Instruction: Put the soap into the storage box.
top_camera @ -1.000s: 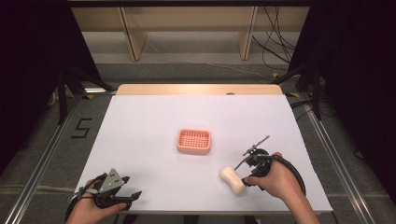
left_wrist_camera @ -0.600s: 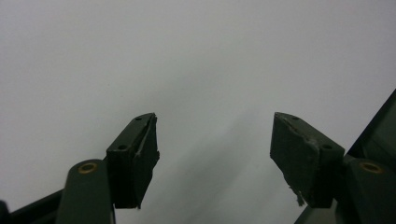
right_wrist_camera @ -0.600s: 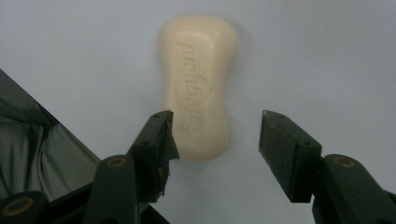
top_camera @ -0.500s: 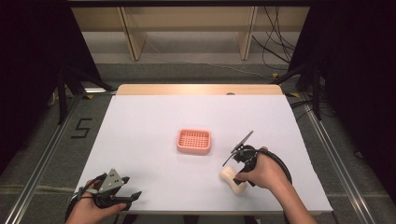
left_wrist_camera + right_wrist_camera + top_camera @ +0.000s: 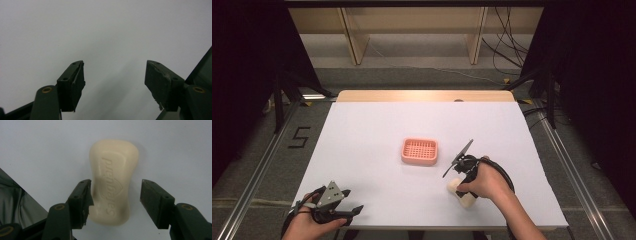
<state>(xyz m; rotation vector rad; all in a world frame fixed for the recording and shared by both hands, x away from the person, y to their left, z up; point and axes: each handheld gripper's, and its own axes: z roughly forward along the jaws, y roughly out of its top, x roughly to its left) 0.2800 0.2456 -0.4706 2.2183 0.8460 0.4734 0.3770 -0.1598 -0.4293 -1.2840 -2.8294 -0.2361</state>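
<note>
Down at the near right of the bench, the right hand-held gripper has just been opening its jaws, and they stand wide now with the soap bar between them — left pad right at the bar's edge, right pad clear of it, no squeeze that I can see. Look at the long axis: in the right gripper view the bar runs straight away from the hand-held gripper, so the jaws straddle its narrow width — just what a pinch needs. The bar lies flat on the white bench, lettering up. The pink soap dish waits near, toward the bench's middle. Over at the near left corner, the left hand-held gripper rests open and empty, well apart.
</note>
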